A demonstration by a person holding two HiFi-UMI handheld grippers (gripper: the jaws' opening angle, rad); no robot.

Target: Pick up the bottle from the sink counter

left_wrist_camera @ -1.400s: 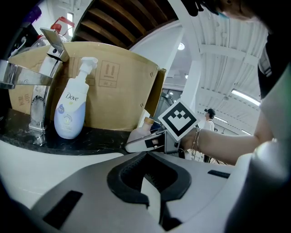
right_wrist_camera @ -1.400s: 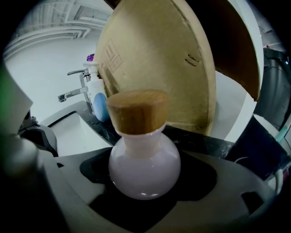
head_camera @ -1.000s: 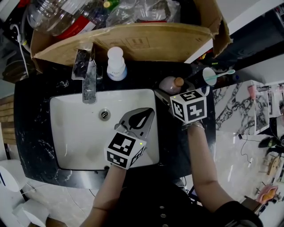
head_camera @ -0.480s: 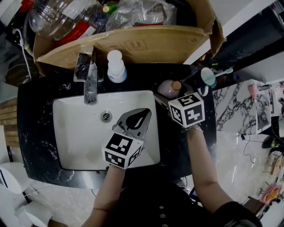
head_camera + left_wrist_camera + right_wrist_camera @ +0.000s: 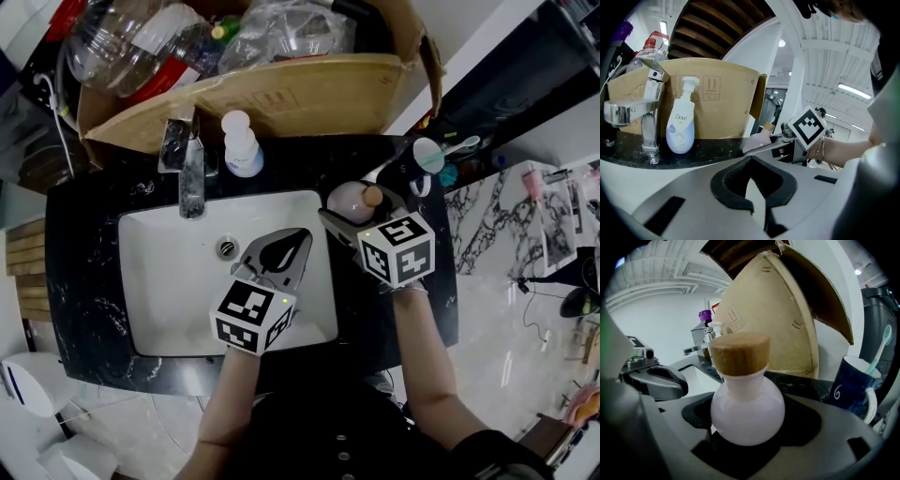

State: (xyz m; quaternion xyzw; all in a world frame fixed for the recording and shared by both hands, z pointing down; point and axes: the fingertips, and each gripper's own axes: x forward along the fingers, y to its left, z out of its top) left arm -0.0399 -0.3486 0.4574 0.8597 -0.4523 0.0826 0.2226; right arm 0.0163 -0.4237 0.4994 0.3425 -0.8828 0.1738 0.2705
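A small round pink bottle (image 5: 345, 196) with a wooden cap sits between the jaws of my right gripper (image 5: 353, 210), which is shut on its belly at the sink's right rim. In the right gripper view the bottle (image 5: 746, 411) fills the jaw opening and stands upright. My left gripper (image 5: 281, 247) hovers over the white sink basin (image 5: 159, 281), shut with nothing in it. In the left gripper view the pink bottle (image 5: 760, 139) shows at the right, beyond the closed jaw tips.
A white Dove pump bottle (image 5: 242, 145) stands beside the chrome faucet (image 5: 190, 173) on the black counter (image 5: 75, 244). A cardboard box (image 5: 281, 89) full of plastic bottles lines the back. A dark mug (image 5: 424, 161) holding a toothbrush stands right of the pink bottle.
The right gripper and the pink bottle have shifted a little toward me and to the left, away from the mug. The left gripper stays over the basin.
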